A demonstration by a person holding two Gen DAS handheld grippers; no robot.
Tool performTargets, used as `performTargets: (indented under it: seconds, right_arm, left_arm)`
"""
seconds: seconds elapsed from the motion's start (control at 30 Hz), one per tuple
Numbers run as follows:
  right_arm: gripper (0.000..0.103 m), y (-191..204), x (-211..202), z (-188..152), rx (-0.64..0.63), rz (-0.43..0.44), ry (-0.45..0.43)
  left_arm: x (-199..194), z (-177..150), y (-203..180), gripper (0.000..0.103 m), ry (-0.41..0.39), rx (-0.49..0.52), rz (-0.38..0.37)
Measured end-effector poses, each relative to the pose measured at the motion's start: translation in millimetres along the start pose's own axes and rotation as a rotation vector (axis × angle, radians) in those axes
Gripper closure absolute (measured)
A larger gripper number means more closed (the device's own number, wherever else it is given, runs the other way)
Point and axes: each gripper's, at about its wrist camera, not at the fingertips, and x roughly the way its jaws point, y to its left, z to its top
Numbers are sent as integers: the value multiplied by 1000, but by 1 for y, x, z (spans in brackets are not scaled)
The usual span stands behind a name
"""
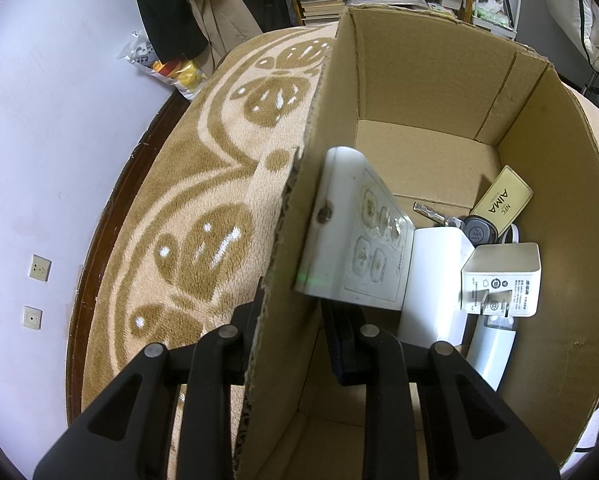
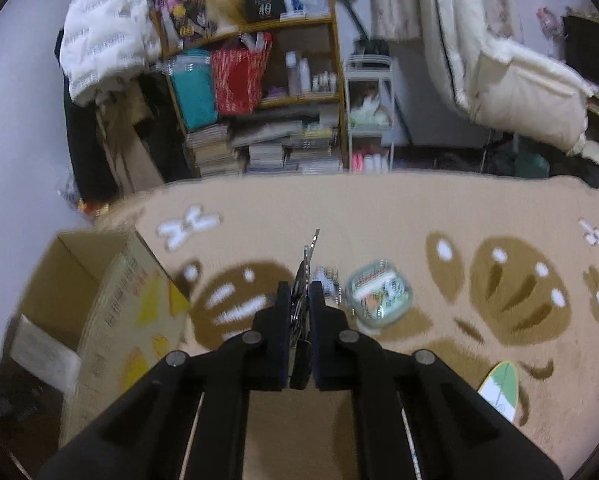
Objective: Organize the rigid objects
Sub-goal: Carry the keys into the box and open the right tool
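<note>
Left wrist: my left gripper [image 1: 295, 344] pinches the cardboard box [image 1: 439, 72] wall, pads mostly hidden, remote [image 1: 359, 232] and charger [image 1: 499, 280] inside; right wrist, blurred: my right gripper [image 2: 299, 312] clamps scissors [image 2: 305, 264] above the blanket [image 2: 379, 208], handles hidden.

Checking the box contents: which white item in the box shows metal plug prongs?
The small white charger cube, prongs facing the camera; the remote shows only buttons.

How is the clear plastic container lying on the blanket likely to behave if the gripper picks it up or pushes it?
The clear plastic container looks rigid, so it would probably keep its shape in a grip. Its smooth, rounded sides may slip between narrow pads. Being low and flat on the plush blanket, it seems unlikely to roll or tip, and would likelier drag than slide. The view is blurred, so its contents stay unclear.
</note>
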Motion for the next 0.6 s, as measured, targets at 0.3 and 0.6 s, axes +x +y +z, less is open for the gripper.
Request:
performTargets:
  seconds: [0.3,0.6]
  right_arm:
    - [94,43,-53,24,-36,148,-113]
    - [94,87,-86,27,-109,302,-162]
  left_arm:
    - [1,-1,0,79,0,1,1]
    - [1,-1,0,79,0,2,1]
